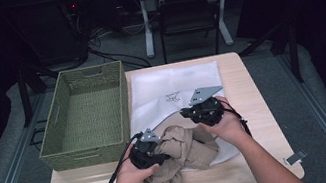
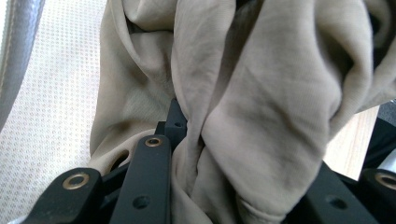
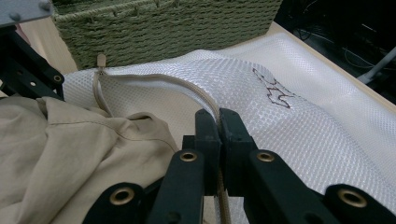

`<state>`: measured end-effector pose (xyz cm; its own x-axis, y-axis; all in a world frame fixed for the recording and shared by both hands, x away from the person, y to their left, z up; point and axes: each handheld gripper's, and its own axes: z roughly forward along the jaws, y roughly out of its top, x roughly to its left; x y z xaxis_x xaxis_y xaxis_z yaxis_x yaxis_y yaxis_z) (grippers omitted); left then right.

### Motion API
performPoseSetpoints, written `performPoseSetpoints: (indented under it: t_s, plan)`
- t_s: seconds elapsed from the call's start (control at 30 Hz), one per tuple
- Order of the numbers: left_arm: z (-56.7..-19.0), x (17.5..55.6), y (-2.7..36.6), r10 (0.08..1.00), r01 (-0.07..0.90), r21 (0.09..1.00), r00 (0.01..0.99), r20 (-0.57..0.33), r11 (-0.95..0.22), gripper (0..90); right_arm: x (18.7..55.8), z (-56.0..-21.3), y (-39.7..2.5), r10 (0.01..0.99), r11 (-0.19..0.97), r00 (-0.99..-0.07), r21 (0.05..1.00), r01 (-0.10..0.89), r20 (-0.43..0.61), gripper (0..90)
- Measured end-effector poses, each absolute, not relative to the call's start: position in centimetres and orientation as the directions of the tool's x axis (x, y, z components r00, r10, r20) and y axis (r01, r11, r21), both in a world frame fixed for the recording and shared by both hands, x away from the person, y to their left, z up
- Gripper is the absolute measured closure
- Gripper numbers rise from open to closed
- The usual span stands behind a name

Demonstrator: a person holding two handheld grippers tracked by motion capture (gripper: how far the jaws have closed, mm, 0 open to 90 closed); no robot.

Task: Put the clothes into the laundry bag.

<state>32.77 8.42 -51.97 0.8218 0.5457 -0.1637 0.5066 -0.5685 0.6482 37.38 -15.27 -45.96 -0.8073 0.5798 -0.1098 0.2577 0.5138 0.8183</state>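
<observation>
Overhead, both hands are working at the table's near edge: the left gripper is clutching a bunched beige garment lying on a white mesh bag beside a green woven basket. Up close, the left gripper's jaws are pinching garment folds. Meanwhile, the right gripper is clamping the mesh bag's zipper edge.

Green woven basket walling off the desk's left half, bare wood strip open along the right edge and front, crumpled tan garment heaped between both hands, white mesh bag lying flat behind it
</observation>
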Motion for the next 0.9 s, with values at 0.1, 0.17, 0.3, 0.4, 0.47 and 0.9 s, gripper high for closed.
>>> performPoseSetpoints:
  t_s: [0.1,0.17,0.3,0.4,0.47,0.9]
  plan:
    - [-52.1,33.1,8.2,0.551,0.514,0.649,0.817,-0.171,-0.561,69.2,37.3,-46.0,-15.3,0.582,0.502,-0.807,0.826,0.258,-0.102,87.5]
    - [-52.1,33.2,8.1,0.554,0.517,0.647,0.815,-0.172,-0.560,69.2,37.3,-46.0,-15.4,0.587,0.486,-0.805,0.834,0.261,-0.090,87.4]
    - [-52.1,33.5,7.8,0.562,0.520,0.649,0.810,-0.168,-0.555,69.2,37.2,-46.1,-15.5,0.590,0.473,-0.804,0.840,0.264,-0.080,87.4]
    - [-52.1,33.6,7.7,0.571,0.521,0.651,0.805,-0.160,-0.552,69.2,37.2,-46.1,-15.5,0.589,0.475,-0.804,0.841,0.261,-0.083,87.5]
    - [-52.1,33.9,7.8,0.576,0.522,0.653,0.802,-0.157,-0.548,69.2,37.1,-46.1,-15.6,0.592,0.470,-0.802,0.842,0.263,-0.080,87.5]
    - [-52.0,35.6,7.8,0.651,0.575,0.656,0.741,-0.165,-0.489,69.2,36.9,-45.9,-15.5,0.586,0.459,-0.807,0.851,0.254,-0.075,87.5]
